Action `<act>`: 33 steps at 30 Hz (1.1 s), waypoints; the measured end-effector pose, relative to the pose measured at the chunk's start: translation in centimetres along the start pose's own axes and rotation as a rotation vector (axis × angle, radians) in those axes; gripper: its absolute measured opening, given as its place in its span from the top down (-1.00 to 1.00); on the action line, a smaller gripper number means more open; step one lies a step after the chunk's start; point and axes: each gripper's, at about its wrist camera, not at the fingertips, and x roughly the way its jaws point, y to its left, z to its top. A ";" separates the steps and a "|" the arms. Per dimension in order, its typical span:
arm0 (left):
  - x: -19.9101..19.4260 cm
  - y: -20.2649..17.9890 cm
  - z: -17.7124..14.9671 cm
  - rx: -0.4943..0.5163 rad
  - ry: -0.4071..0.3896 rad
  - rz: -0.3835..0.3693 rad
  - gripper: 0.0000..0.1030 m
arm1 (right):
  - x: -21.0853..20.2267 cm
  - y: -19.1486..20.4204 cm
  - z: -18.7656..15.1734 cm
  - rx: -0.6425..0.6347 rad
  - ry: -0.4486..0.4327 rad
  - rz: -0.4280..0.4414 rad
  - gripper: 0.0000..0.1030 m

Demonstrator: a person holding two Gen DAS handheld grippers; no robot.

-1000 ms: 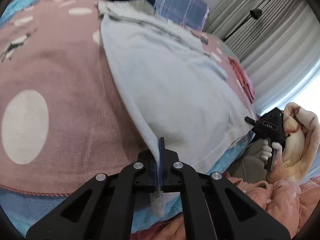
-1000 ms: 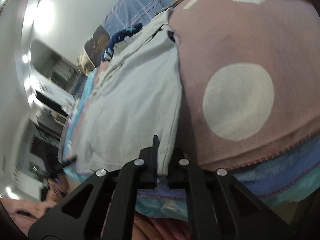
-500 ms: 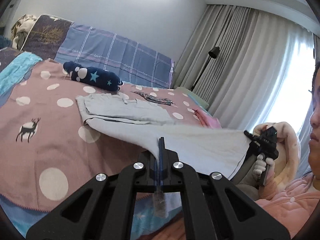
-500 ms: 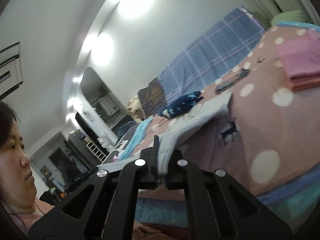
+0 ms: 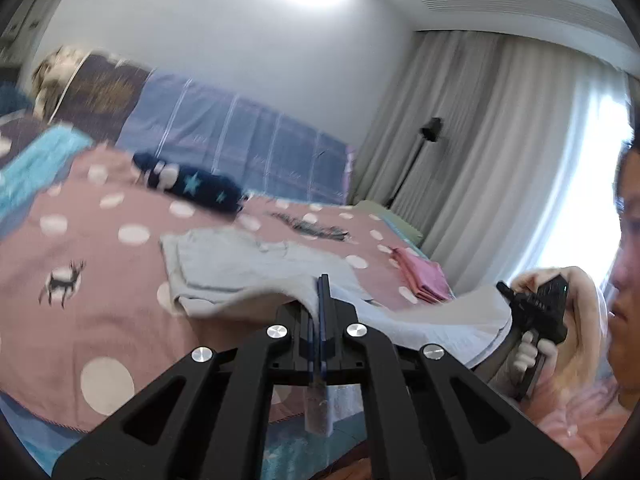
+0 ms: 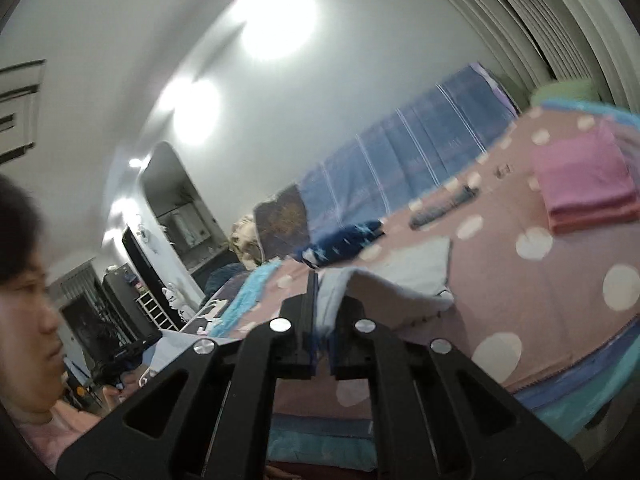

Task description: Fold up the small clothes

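Now we have both grippers clamped on the near hem of the pale grey garment, one at each corner. Our left gripper has its jaws pressed together with only a thin fold of cloth between them, and a short tail of fabric hangs down behind the fingertips. Our right gripper is likewise closed on the other corner, its jaws standing slightly apart around a thicker bunch of the same cloth. From the left fingers the lifted edge stretches off to the right toward the other gripper, seen there in our right hand. Ahead of both sets of fingers the far part of the garment lies flat on the pink polka-dot blanket, while the near part rises off it up to the jaws. Beyond the garment, ahead of the left fingers, lies a navy star-patterned plush, and farther back a blue plaid pillow. Ahead and to the right of the fingers sits a folded pink stack, well apart from the grey piece.
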 end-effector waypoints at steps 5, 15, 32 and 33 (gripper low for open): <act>4.3 3.7 0.7 -0.100 0.074 0.064 0.97 | 4.3 -2.8 0.1 0.070 0.019 -0.037 0.93; 13.1 7.4 6.7 -0.112 0.110 0.121 0.97 | 15.9 -6.2 5.1 0.053 0.067 -0.142 0.93; 35.5 21.8 7.9 -0.156 0.397 0.366 0.96 | 40.3 -18.9 5.4 0.094 0.335 -0.426 0.91; 36.0 22.6 7.2 -0.178 0.414 0.364 0.95 | 40.7 -19.5 4.8 0.100 0.350 -0.433 0.88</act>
